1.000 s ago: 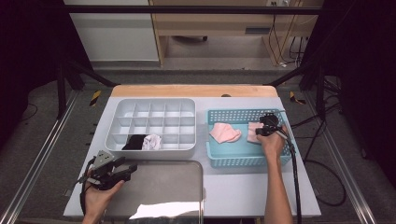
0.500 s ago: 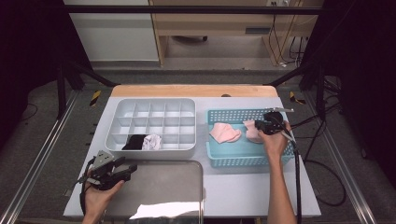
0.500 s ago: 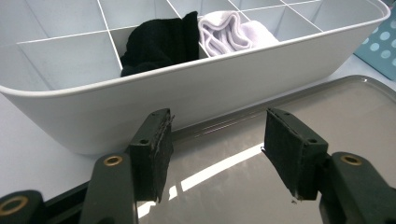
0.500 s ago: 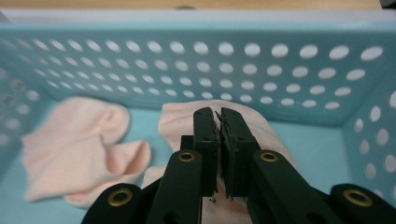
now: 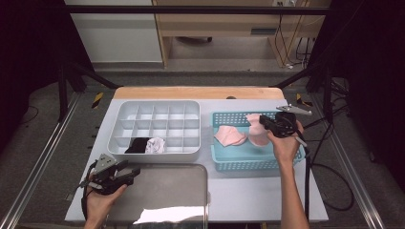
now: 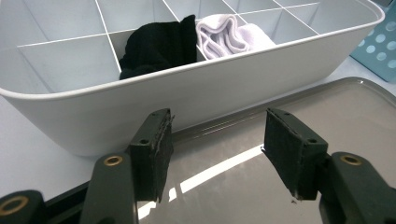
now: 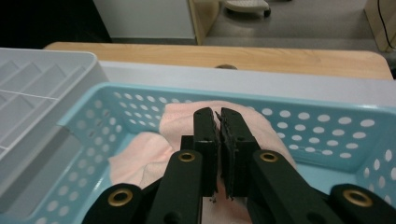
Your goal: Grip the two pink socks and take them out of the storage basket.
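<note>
A blue perforated basket (image 5: 243, 164) (image 7: 299, 100) sits right of centre and holds two pink socks. My right gripper (image 5: 261, 125) (image 7: 217, 112) is over the basket, shut on one pink sock (image 5: 258, 133) (image 7: 266, 126), which rises toward the far rim. The other pink sock (image 5: 229, 136) (image 7: 140, 156) lies flat to its left. A white divided tray (image 5: 153, 102) (image 6: 210, 88) holds a black sock (image 5: 138, 144) (image 6: 156, 44) and a white sock (image 5: 155, 144) (image 6: 229, 35) in adjacent front cells. My left gripper (image 5: 136, 171) (image 6: 217, 135) is open and empty, low at the front left.
A shiny metal tray (image 5: 167, 191) (image 6: 350, 116) lies at the table's front, just below the white tray, with my left gripper at its left edge. A wooden strip (image 5: 191, 91) borders the table's far edge. Cables trail off the right side.
My right gripper has shifted slightly back and left inside the basket, and the pink sock in it has risen toward the far rim. The left gripper has stayed put.
</note>
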`<state>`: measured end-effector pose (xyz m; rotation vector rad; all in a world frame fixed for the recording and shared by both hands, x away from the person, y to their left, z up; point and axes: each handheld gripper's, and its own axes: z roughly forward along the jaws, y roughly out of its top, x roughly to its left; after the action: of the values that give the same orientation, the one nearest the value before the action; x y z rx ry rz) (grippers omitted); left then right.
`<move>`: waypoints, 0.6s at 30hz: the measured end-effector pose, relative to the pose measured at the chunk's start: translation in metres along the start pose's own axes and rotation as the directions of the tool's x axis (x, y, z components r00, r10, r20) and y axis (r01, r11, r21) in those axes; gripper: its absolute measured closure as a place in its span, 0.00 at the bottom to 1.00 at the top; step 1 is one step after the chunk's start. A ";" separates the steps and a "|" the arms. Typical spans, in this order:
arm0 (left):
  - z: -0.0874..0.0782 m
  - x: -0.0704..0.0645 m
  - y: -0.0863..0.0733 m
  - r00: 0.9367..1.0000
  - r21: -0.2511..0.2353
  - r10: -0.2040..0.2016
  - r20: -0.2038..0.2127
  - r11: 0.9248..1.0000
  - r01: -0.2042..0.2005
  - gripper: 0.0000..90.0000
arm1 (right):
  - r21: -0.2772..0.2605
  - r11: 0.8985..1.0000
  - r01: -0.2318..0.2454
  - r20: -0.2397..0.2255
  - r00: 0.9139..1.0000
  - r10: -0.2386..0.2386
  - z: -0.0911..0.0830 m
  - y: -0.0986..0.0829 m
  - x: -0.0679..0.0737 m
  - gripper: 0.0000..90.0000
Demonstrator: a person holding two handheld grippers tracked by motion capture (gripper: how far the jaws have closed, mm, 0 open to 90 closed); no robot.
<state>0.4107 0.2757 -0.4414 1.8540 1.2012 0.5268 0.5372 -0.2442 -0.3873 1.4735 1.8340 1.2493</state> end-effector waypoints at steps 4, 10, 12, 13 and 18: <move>0.001 -0.001 0.000 1.000 0.003 0.002 -0.002 1.000 -0.002 0.45 | -0.033 0.999 0.021 -0.019 1.000 -0.021 -0.016 0.003 0.008 0.96; 0.001 -0.001 0.000 1.000 0.007 0.003 -0.005 1.000 -0.003 0.45 | -0.062 0.997 0.047 -0.055 0.997 -0.050 -0.034 0.005 0.020 0.95; 0.001 -0.001 0.000 1.000 0.007 0.002 -0.005 1.000 -0.002 0.45 | -0.080 0.995 0.063 -0.066 0.995 -0.068 -0.041 0.005 0.025 0.95; 0.001 -0.001 0.000 1.000 0.008 0.003 -0.005 1.000 -0.003 0.45 | -0.087 0.994 0.070 -0.073 0.994 -0.077 -0.044 0.006 0.027 0.95; 0.001 -0.001 0.000 1.000 0.009 0.005 -0.006 1.000 -0.005 0.45 | -0.123 0.988 0.089 -0.111 0.988 -0.103 -0.060 0.010 0.040 0.95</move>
<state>0.4111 0.2741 -0.4420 1.8648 1.2053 0.5302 0.4821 -0.2282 -0.3432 1.2574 1.8478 1.3971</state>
